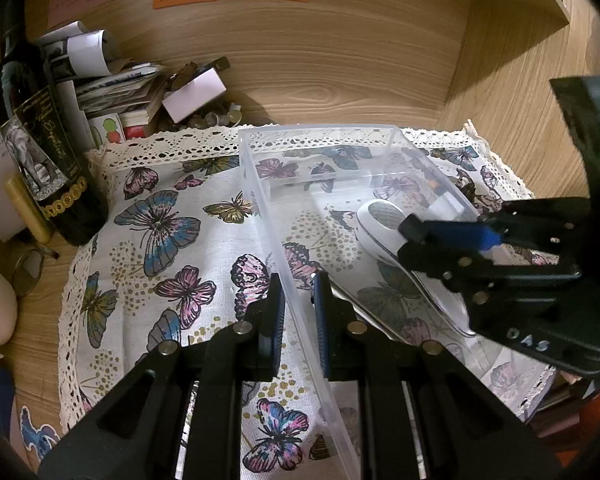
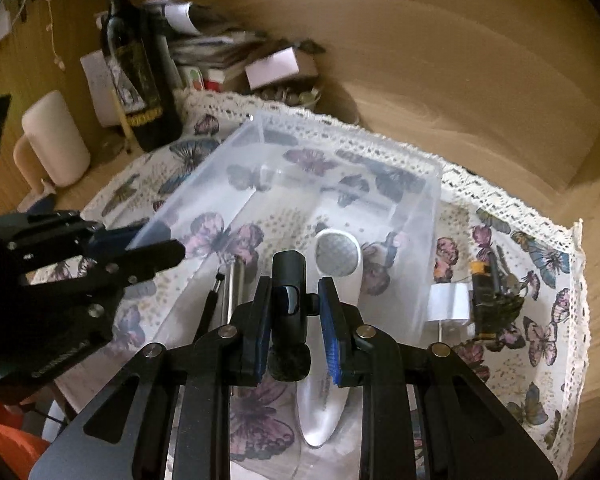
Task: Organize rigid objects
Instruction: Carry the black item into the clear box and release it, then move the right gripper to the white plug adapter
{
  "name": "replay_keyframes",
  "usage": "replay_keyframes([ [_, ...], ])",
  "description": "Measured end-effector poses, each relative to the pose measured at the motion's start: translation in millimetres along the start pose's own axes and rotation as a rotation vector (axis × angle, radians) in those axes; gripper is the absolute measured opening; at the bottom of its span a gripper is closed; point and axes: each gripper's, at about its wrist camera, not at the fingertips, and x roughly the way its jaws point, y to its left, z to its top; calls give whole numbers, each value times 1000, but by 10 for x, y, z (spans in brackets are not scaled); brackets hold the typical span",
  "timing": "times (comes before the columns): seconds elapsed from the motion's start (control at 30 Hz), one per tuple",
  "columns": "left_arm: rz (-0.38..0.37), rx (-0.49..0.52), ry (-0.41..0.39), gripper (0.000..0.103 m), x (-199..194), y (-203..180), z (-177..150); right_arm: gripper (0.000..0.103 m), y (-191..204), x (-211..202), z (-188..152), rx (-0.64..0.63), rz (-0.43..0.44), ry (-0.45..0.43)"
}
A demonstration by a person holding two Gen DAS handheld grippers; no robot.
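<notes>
A clear plastic bin [image 1: 260, 184] [image 2: 236, 148] lies on a butterfly cloth. My left gripper [image 1: 298, 280] straddles its left wall, one finger each side, narrowly apart; whether it clamps the wall I cannot tell. In the right wrist view it [image 2: 156, 240] shows at that wall. A white foot file with a grey grater head [image 1: 382, 218] [image 2: 338, 256] lies inside the bin. My right gripper [image 2: 290, 292] [image 1: 410, 236] is shut on a small black cylindrical object [image 2: 287, 280] and holds it over the bin, above the file. A metal rod [image 2: 236, 280] lies in the bin.
A dark wine bottle [image 1: 32, 136] [image 2: 134, 64] stands at the left beside a cream mug [image 2: 54, 140] and a pile of papers and boxes [image 1: 140, 88]. Right of the bin lie a white piece [image 2: 448, 302] and a black-and-orange object [image 2: 490, 296]. Wooden walls close the back and right.
</notes>
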Motion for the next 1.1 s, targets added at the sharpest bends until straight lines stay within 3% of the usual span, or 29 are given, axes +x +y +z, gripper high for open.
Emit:
replay_keyframes([
  [0.43, 1, 2, 0, 14, 3, -2, 7, 22, 25, -1, 1, -3, 8, 20],
  [0.67, 0, 1, 0, 14, 3, -5, 4, 32, -49, -187, 30, 20, -15, -38],
  [1.1, 0, 1, 0, 15, 3, -5, 5, 33, -723, -577, -88, 187, -156, -115],
])
